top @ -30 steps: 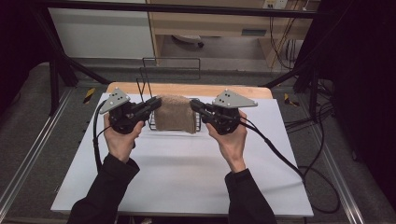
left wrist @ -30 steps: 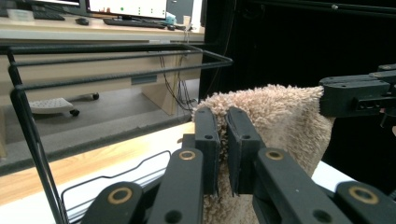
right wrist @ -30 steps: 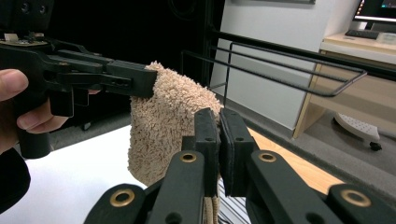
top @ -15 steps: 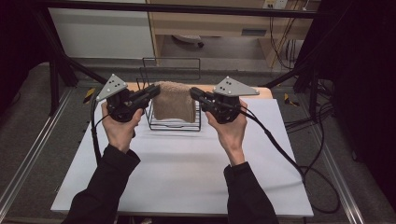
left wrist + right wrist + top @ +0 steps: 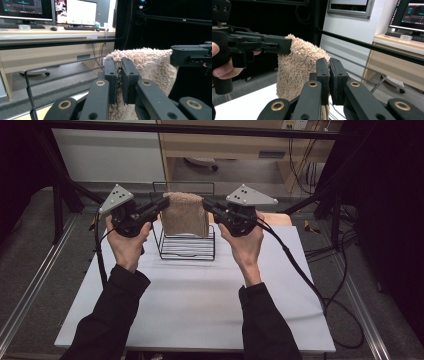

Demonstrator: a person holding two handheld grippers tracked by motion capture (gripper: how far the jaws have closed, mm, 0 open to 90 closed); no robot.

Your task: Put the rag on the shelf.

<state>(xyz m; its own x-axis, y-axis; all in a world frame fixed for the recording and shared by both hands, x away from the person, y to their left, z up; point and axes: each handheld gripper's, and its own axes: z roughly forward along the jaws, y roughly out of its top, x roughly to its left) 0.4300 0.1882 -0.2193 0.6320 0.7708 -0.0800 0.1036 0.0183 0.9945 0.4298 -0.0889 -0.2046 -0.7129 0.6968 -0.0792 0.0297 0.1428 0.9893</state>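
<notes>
A white table top (image 5: 200,310) is seen from above, its surface largely bare. A black wire rack (image 5: 186,245) is set on it toward the far edge, near the middle. A strip of wooden board (image 5: 280,218) is visible just beyond, at the far right.

The towel (image 5: 185,214) hangs between the two grippers, above the wire rack (image 5: 187,245) on the table (image 5: 200,305). The left gripper (image 5: 162,205) pinches the towel's upper left corner between its fingertips (image 5: 110,72); the right gripper (image 5: 207,205) pinches the upper right corner. Behind the rack runs a wooden board (image 5: 277,219).
</notes>
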